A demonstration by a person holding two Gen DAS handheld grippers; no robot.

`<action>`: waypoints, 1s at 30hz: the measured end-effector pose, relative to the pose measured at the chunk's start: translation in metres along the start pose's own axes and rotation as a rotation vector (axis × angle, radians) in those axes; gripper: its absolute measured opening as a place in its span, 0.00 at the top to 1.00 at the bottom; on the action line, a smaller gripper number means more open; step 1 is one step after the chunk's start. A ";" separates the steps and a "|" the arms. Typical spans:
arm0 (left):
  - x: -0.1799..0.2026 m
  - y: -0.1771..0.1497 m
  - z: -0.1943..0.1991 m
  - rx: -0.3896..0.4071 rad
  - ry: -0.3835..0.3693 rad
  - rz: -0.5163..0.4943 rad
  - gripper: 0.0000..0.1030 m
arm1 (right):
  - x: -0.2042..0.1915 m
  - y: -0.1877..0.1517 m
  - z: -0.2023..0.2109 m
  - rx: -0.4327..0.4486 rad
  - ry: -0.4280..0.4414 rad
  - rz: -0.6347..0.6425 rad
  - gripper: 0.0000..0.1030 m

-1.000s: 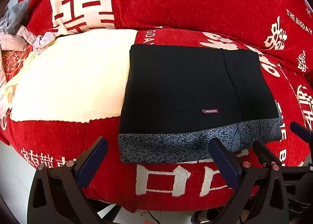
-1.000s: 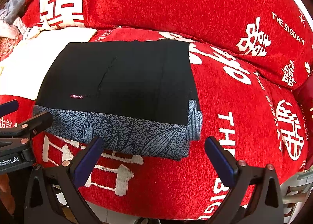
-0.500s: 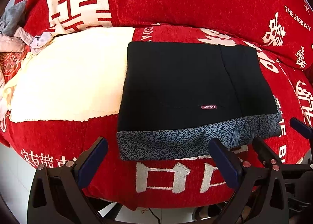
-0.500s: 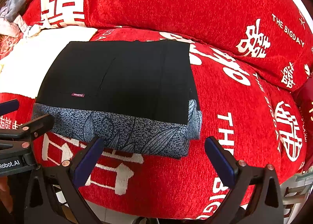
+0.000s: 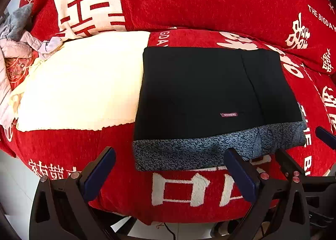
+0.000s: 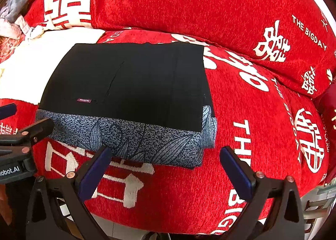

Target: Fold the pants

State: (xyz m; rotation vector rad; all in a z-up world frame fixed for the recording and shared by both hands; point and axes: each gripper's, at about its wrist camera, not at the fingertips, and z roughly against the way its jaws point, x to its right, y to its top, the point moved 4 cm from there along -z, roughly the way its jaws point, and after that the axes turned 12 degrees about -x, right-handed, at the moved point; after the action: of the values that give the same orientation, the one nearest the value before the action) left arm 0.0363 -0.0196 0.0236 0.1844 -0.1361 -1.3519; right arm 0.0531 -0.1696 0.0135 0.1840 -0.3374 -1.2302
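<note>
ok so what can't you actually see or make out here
- Pants: layers under the black top panel, hidden in both views.
- Label: small and upside down in both views.
- Clothes pile: cut off by the left edge, both views.

Red sofa seat (image 5: 117,141) carries folded black pants (image 5: 197,93) beside a cream blanket (image 5: 84,84).

Bright daylight washes both fisheye views, blowing out the cream blanket (image 5: 79,84) left of the pants (image 5: 201,93). The pants' black cloth swallows nearly all detail, though its small label reads sharp. Straight lines bow hard toward dark, vignetted corners. Focus holds throughout.
</note>
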 end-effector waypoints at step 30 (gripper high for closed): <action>0.001 -0.008 0.019 0.049 -0.048 -0.008 0.00 | 0.004 -0.008 0.010 0.023 0.001 0.009 0.00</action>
State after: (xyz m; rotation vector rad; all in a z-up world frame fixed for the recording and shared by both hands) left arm 0.0252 -0.0234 0.0409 0.1940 -0.2092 -1.3618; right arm 0.0436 -0.1758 0.0209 0.2024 -0.3513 -1.2179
